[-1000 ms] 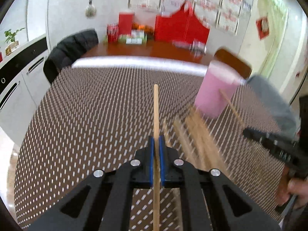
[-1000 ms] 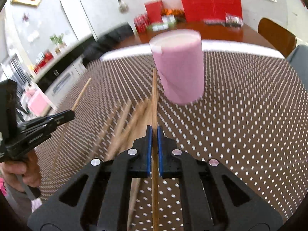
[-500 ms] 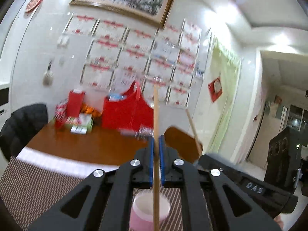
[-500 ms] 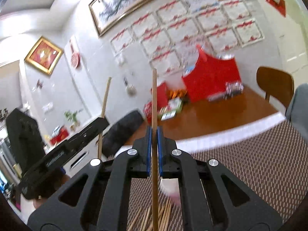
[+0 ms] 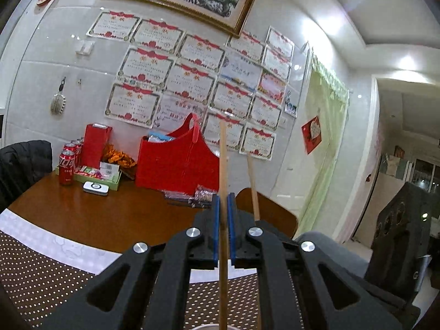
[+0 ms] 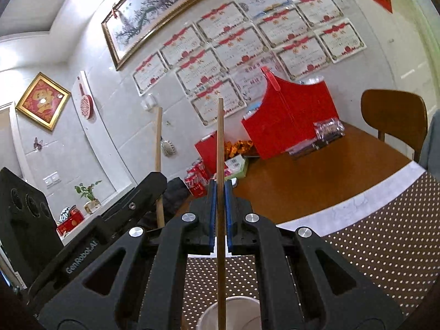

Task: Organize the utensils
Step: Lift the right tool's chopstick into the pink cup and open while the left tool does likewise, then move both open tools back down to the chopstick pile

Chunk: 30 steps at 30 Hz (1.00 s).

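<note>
My left gripper [image 5: 223, 209] is shut on a wooden chopstick [image 5: 223, 162] that stands upright, its lower end over the cup rim [image 5: 209, 326] at the bottom edge. My right gripper [image 6: 219, 192] is shut on another wooden chopstick [image 6: 220, 143], also upright, its lower end reaching into the pink cup [image 6: 239, 312]. The right gripper's chopstick shows in the left wrist view [image 5: 252, 184], and the left gripper with its chopstick [image 6: 158, 148] shows at the left of the right wrist view. The loose chopsticks on the table are out of view.
A brown dotted mat [image 6: 385, 236] covers the near table. Beyond it the wooden table [image 5: 110, 214] carries a red bag [image 5: 176, 162], cola cans [image 5: 67, 166] and small packets. A wooden chair [image 6: 393, 115] stands at the right.
Both grippers have lifted their chopsticks off the table and tilted them upright over the pink cup. The views have swung from the mat up to the wall.
</note>
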Motion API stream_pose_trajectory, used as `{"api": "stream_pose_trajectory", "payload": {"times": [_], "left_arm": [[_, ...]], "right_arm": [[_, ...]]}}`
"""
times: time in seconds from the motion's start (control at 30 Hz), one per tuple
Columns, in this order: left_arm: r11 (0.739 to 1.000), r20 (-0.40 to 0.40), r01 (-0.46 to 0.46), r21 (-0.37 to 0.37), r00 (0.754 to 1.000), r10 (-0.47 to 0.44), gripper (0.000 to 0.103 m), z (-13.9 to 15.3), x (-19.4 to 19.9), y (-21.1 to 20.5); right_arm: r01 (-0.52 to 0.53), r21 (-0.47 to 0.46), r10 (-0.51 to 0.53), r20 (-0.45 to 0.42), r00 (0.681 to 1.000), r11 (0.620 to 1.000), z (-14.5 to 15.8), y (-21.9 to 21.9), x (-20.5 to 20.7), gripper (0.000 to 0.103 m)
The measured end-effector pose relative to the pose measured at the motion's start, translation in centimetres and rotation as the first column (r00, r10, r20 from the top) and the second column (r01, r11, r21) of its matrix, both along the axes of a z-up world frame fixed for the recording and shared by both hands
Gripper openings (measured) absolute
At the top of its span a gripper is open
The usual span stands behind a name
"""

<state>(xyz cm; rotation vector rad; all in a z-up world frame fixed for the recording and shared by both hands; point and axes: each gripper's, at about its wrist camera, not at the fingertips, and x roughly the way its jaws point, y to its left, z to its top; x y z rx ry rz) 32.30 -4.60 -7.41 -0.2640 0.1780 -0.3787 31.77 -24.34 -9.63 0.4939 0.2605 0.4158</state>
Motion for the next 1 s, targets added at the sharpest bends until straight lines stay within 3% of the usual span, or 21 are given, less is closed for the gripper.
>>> {"api": "stream_pose_trajectory", "payload": {"times": [0.47,0.5,0.53,0.57,0.6,0.63,0.67,0.77,1.0], "left_arm": [[0.999,-0.08,0.002,0.046,0.997,0.002,0.007,-4.0,0.4,0.3],[0.999,-0.089,0.001,0.052,0.996,0.004,0.01,-4.2,0.3,0.3],[0.998,-0.099,-0.005,0.057,0.995,0.011,0.02,-4.3,0.1,0.4],[0.998,-0.109,-0.023,0.057,0.994,0.029,0.03,-4.3,-0.2,0.7],[0.999,-0.115,-0.029,0.043,0.993,0.034,0.04,-4.1,-0.5,1.2],[0.998,-0.121,-0.039,0.039,0.992,0.043,0.06,-3.9,-0.9,1.7],[0.998,-0.118,-0.054,0.037,0.991,0.058,0.068,-3.7,-1.4,2.0],[0.994,-0.102,-0.087,0.067,0.99,0.094,0.076,-2.6,-3.1,2.7],[0.976,-0.111,-0.142,0.165,0.981,0.162,0.082,0.0,-7.1,3.9]], "right_arm": [[-0.025,-0.05,0.021,-0.082,0.996,0.998,-4.1,0.6,0.5,0.009],[-0.021,-0.053,0.016,-0.091,0.996,0.998,-4.2,0.4,0.2,0.014],[-0.014,-0.053,0.009,-0.097,0.995,0.999,-4.2,0.2,-0.1,0.035],[0.002,-0.044,-0.006,-0.103,0.995,0.999,-4.1,-0.3,-0.6,0.067],[0.031,-0.029,-0.034,-0.109,0.993,0.999,-4.1,-1.0,-1.2,0.079],[0.04,-0.009,-0.04,-0.105,0.994,0.999,-4.0,-1.7,-1.6,0.088],[0.045,0.009,-0.044,-0.097,0.994,0.999,-3.8,-2.4,-2.3,0.088],[0.068,-0.002,-0.068,-0.088,0.994,0.998,-2.7,-3.5,-3.8,0.097],[0.12,-0.07,-0.127,-0.105,0.986,0.99,0.0,-4.5,-7.8,0.097]]}}
